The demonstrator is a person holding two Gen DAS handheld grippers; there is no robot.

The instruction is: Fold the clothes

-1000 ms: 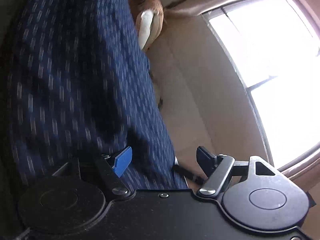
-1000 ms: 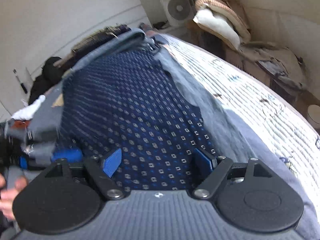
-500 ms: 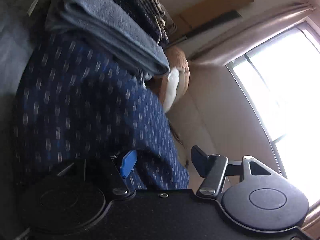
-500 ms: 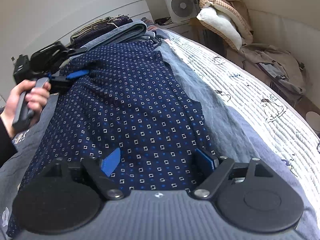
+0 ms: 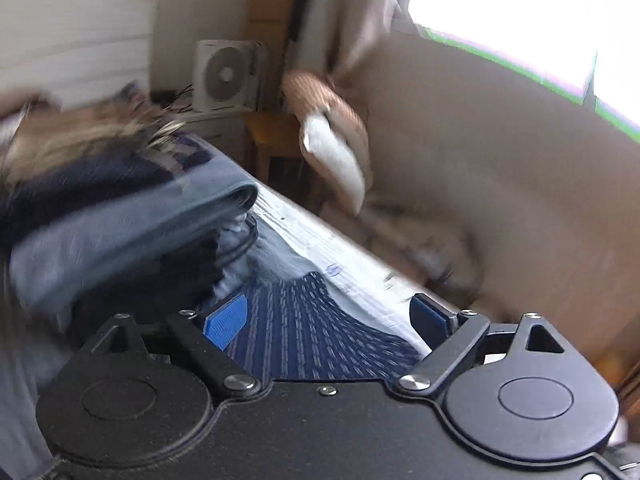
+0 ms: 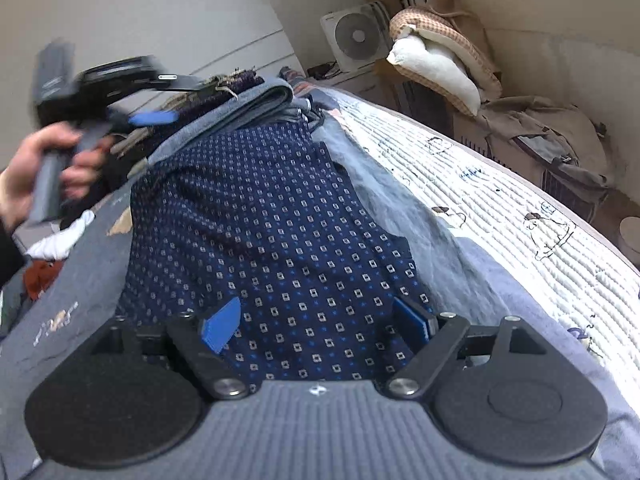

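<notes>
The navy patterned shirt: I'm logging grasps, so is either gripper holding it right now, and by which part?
Neither. The right gripper is open over the navy patterned shirt's near end; the left gripper is open too, clamping nothing.

Plain off-white walls (image 6: 168,12) enclose the room. A white box fan (image 6: 356,36) stands in the far corner. A bright window (image 5: 520,12) with a beige curtain (image 5: 352,20) admits daylight. A white quilted bed cover (image 6: 500,216) spans the bed.
</notes>
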